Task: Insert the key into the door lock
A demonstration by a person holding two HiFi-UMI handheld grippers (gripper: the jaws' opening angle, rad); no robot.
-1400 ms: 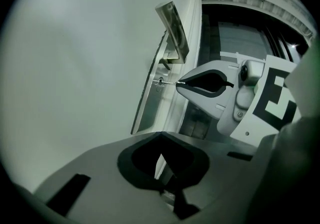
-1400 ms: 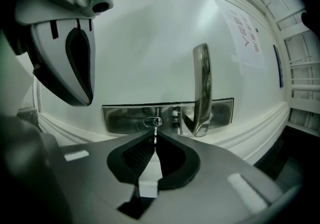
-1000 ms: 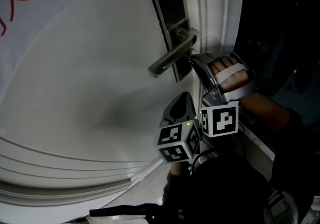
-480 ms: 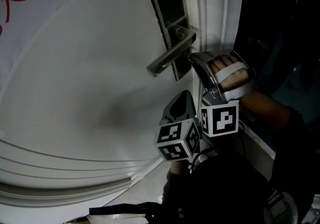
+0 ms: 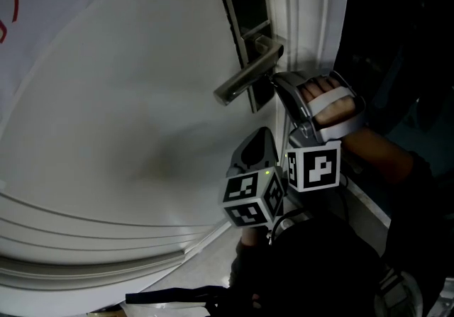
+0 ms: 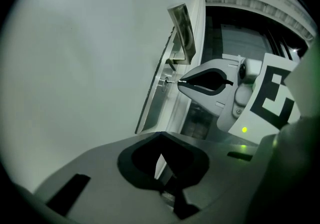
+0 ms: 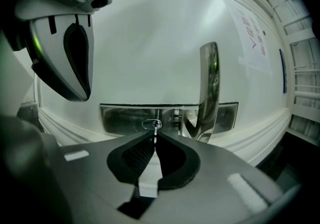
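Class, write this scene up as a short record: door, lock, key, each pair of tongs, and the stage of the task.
door: white, panelled
lock: metal plate with a keyhole and a lever handle
key: gripped in the right tongs, tip at the keyhole; how deep it sits cannot be told
right tongs: shut on the key, pointed straight at the lock
left tongs: shut, empty, apart from the lock
stage: key meets keyhole; handle untouched
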